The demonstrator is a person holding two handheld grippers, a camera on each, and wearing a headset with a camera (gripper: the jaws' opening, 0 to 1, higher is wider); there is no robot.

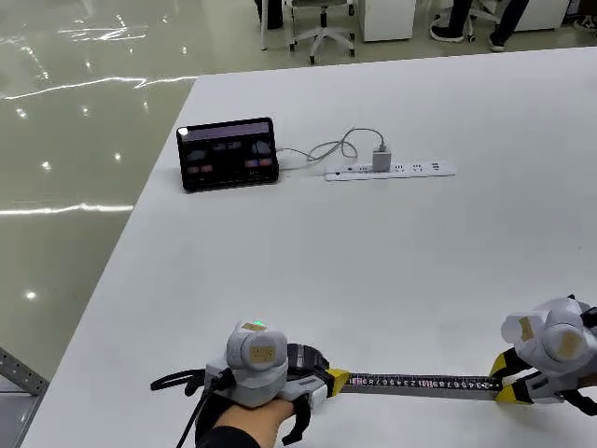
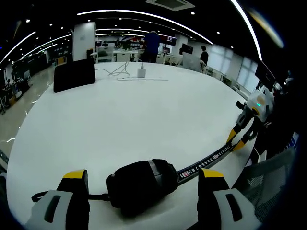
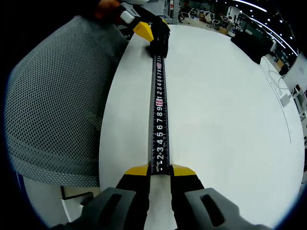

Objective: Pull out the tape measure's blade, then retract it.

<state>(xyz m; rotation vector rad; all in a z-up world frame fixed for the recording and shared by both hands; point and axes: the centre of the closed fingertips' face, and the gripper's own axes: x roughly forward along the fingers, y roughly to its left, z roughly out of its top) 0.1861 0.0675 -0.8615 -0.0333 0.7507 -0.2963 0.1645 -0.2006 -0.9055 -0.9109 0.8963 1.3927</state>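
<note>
Presently the blade (image 3: 159, 105) lies drawn out along the surface (image 1: 392, 261) — right claw (image 3: 160, 168) pinching its tip, left claw (image 2: 142, 173) spread about the case (image 2: 139, 187) — so a guided retraction looks due next.

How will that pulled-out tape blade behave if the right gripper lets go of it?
Probably springy, not floppy: the blade runs straight from the case to the right gripper. Released, it would likely snap back. It looks thin, so it may kink if bent sideways.
</note>
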